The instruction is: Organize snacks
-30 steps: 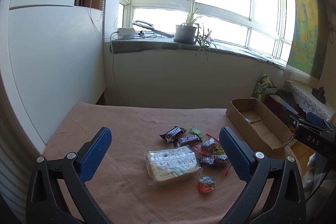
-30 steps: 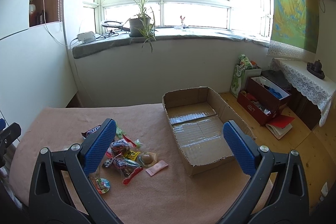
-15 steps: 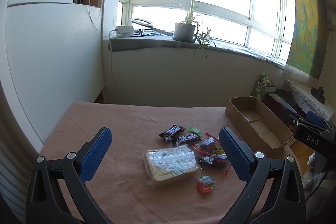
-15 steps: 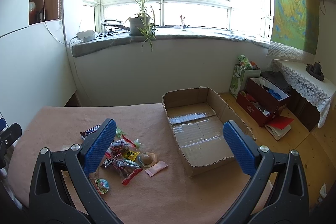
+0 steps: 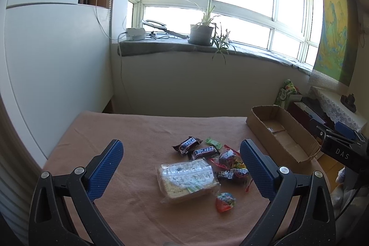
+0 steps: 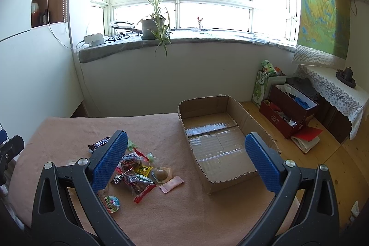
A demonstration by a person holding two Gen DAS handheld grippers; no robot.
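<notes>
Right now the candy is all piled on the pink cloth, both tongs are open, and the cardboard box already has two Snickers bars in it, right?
Not quite. The cardboard box is empty, as the right wrist view shows. The two Snickers bars lie on the pink cloth with the other candy. Both tongs, left and right, are open.

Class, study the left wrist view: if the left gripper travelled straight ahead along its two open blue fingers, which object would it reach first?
Most likely the clear-wrapped block of pale crackers, lying between the fingers of the left gripper on the pinkish cloth-covered table. The two brown Snickers bars lie beyond it. Depth is uncertain in this fisheye view.
</notes>
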